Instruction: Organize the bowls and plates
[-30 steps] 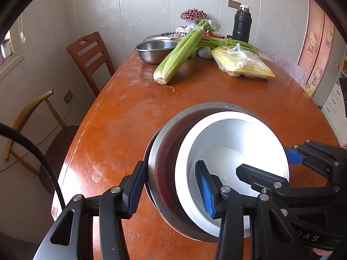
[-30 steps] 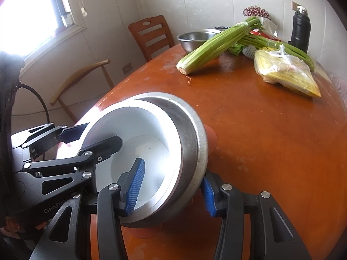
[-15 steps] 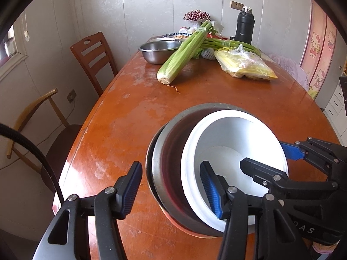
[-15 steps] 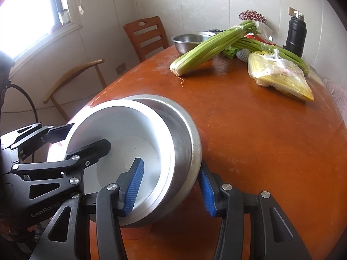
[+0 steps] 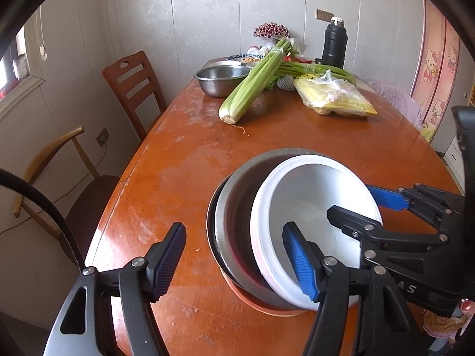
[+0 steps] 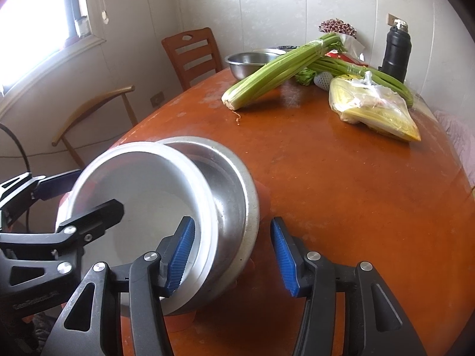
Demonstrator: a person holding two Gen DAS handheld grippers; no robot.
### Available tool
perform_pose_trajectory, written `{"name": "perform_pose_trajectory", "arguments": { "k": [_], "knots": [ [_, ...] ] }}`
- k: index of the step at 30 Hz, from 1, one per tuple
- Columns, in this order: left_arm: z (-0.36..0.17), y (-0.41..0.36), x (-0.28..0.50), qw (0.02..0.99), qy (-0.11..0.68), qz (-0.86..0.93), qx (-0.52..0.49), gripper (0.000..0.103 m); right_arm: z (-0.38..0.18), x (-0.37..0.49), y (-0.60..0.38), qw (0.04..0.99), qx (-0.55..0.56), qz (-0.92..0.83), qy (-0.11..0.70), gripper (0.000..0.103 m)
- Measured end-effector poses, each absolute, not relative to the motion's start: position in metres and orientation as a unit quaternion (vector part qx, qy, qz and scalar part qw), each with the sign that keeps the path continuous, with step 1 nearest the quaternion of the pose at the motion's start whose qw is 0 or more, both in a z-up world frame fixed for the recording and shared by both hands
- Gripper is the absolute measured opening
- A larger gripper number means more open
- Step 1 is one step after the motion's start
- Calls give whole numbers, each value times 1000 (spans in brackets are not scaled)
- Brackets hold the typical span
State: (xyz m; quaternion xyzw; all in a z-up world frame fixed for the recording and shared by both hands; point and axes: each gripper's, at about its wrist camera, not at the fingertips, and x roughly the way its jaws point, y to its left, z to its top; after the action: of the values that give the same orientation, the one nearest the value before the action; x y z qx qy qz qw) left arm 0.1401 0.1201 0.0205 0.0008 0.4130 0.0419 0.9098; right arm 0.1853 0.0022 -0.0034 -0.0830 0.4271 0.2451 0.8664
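Both grippers straddle opposite rims of the nested white bowl: left gripper has just been opening and stands released, right gripper is slack around the steel bowl wall.

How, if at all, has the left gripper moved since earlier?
Yes. Left gripper jaws, straddling the steel bowl, have just been opening; one finger drew left off it.

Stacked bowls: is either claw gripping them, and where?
Nothing held. Left gripper and right gripper straddle the rims, outer pads clear of the metal bowl, inner fingers inside the white bowl; jaws have just been opening.
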Motion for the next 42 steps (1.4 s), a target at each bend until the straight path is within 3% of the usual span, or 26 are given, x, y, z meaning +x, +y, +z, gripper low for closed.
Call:
{"name": "perform_pose_trajectory", "arguments": {
  "k": [27, 31, 42],
  "knots": [
    [53, 96, 74, 932, 358, 53, -11, 73, 36, 129, -34, 899, -58, 241, 361, 56],
    [49, 86, 65, 931, 360, 58, -6, 74, 40, 106, -47, 902, -66, 240, 354, 62],
    [27, 67, 37, 928, 368, 56, -5, 74, 25, 64, -72, 899, -74, 230, 365, 65]
  ]
}}
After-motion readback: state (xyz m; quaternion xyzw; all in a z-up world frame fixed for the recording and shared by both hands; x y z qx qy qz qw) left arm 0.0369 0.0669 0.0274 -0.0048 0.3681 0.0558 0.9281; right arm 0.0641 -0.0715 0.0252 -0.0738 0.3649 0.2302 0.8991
